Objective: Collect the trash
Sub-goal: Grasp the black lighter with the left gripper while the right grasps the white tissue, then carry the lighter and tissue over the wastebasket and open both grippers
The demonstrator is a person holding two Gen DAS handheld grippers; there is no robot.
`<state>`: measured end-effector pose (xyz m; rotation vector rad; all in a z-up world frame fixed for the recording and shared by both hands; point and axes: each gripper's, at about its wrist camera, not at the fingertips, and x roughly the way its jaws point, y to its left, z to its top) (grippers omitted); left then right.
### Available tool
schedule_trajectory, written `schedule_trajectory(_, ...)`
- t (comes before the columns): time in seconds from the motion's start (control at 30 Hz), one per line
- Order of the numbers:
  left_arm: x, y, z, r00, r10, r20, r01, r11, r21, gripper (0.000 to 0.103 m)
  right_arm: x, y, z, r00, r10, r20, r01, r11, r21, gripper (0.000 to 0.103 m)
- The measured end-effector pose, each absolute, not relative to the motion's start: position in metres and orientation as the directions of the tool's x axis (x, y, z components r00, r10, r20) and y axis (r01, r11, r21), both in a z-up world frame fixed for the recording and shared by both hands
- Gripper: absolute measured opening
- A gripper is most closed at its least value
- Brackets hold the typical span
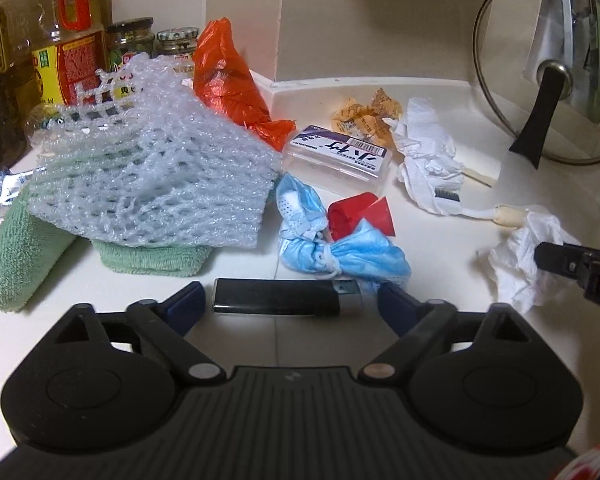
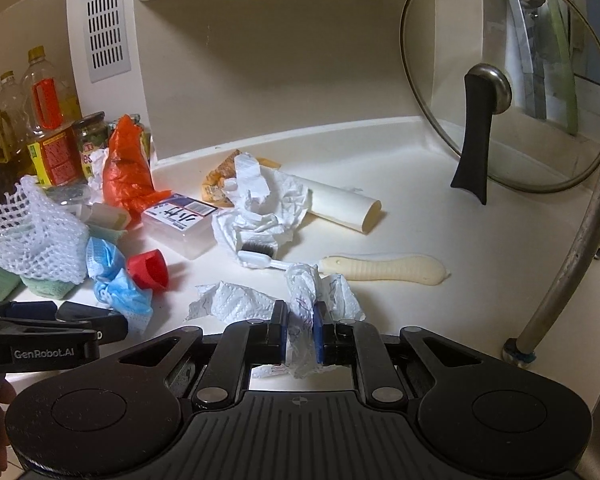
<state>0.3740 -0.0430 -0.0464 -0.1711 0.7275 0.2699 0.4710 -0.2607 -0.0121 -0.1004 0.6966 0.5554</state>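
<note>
A: Gripping a crumpled white tissue (image 2: 306,300), the right gripper (image 2: 300,338) had its fingers almost fully closed, the paper pinched between the blue pads. Only a twisted strand was caught, I'd judge; the loose wad trailing toward nine o'clock on the bench (image 2: 440,208) could tear off or slip free when lifted.

B: And the left gripper (image 1: 288,300)?

A: Its fingers stood wide and held nothing, with a black lighter (image 1: 276,298) lying crosswise just ahead between the tips. At one o'clock, just beside the lighter, sat a knotted blue face mask (image 1: 340,252) with a red cap (image 1: 344,216) resting against it.

B: The risk there?

A: Closing might pinch the lighter end to end and squirt it out, or snag the mask. The toothbrush (image 2: 340,266) lay at twelve o'clock of the tissue, possibly touching, so it could be dragged along.
</note>
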Motion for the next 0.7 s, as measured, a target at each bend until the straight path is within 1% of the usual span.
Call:
schedule_trajectory(0.1, 0.373, -0.047, -0.048, 0.705, 0.221, -0.674, -0.307, 0.952, -0.010, 0.080, 0.474, -0.261, -0.013, 0.623, 0.459, -0.633, -0.522, 0.847, 0.100, 0.013)
schedule_trajectory(0.37, 0.350, -0.042, -0.041, 0.707, 0.184, -0.683, -0.289, 0.956, -0.042, 0.080, 0.468, -0.255, -0.011, 0.604, 0.494, -0.626, -0.552, 0.825, 0.119, 0.013)
schedule_trajectory(0.57, 0.313, -0.038, -0.030, 0.718, 0.132, -0.683, -0.237, 0.969, -0.062, 0.080, 0.443, -0.247, -0.004, 0.580, 0.529, -0.619, -0.585, 0.800, 0.135, 0.013)
schedule_trajectory(0.7, 0.282, -0.034, -0.025, 0.727, 0.117, -0.677, -0.206, 0.977, -0.052, 0.080, 0.421, -0.241, 0.000, 0.539, 0.562, -0.627, -0.616, 0.771, 0.162, 0.013)
